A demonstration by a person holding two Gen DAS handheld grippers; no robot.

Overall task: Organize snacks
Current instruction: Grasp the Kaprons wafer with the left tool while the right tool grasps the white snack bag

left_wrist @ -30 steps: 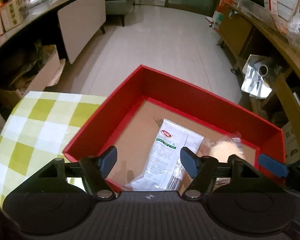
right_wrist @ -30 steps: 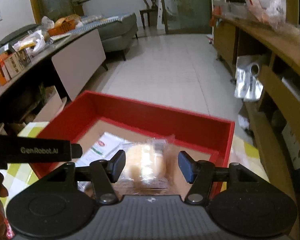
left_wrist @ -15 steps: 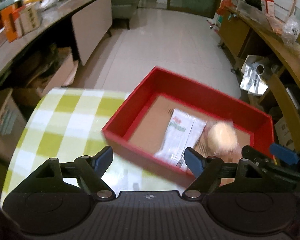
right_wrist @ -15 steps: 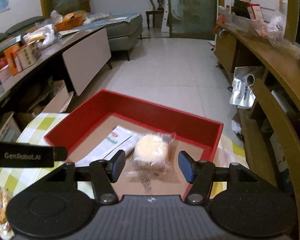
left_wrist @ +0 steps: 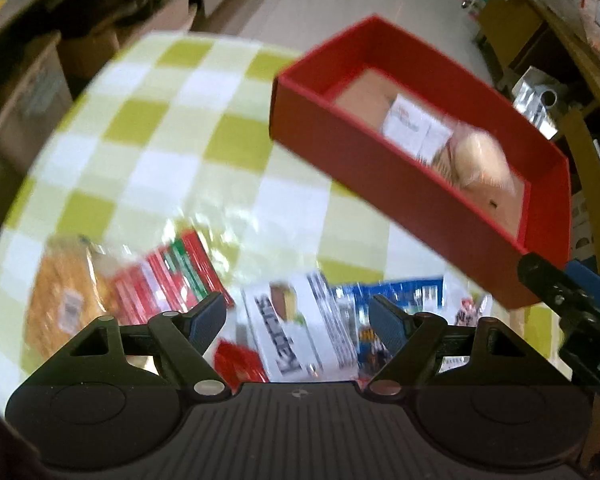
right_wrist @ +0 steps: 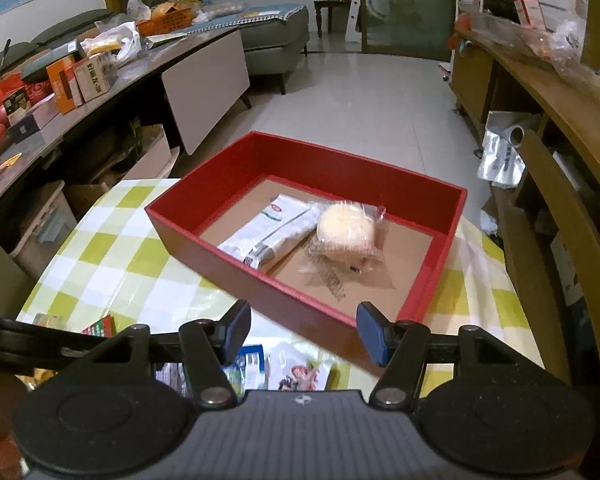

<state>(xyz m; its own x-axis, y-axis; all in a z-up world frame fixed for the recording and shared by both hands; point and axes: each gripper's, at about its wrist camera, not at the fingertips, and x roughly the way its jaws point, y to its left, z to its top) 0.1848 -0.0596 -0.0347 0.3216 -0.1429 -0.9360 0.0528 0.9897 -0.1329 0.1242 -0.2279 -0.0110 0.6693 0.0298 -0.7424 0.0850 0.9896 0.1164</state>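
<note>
Your left tongs (left_wrist: pixel 296 318) have swung back off the open red cardboard box (left_wrist: pixel 380 168) and now hang over the loose pile of snacks on the green-and-white checked tabletop (left_wrist: pixel 172 128). A white flat packet with dark lettering (left_wrist: pixel 288 332) lies right below them. Their jaws opened wider during the pull-back and stand apart, empty. Beside that packet you've got a red-and-green striped packet (left_wrist: pixel 168 280), an orange-brown snack in clear wrap (left_wrist: pixel 64 300) and a blue-printed packet (left_wrist: pixel 396 300), all blurred.

Your right tongs (right_wrist: pixel 302 334) have backed away and lifted too; a second ago they were low over the round pale bun in clear wrap (right_wrist: pixel 346 226), now they hover outside the box's near wall, jaws parted, gripping nothing. The bun rests in the box against the long white sachet (right_wrist: pixel 272 232).
</note>
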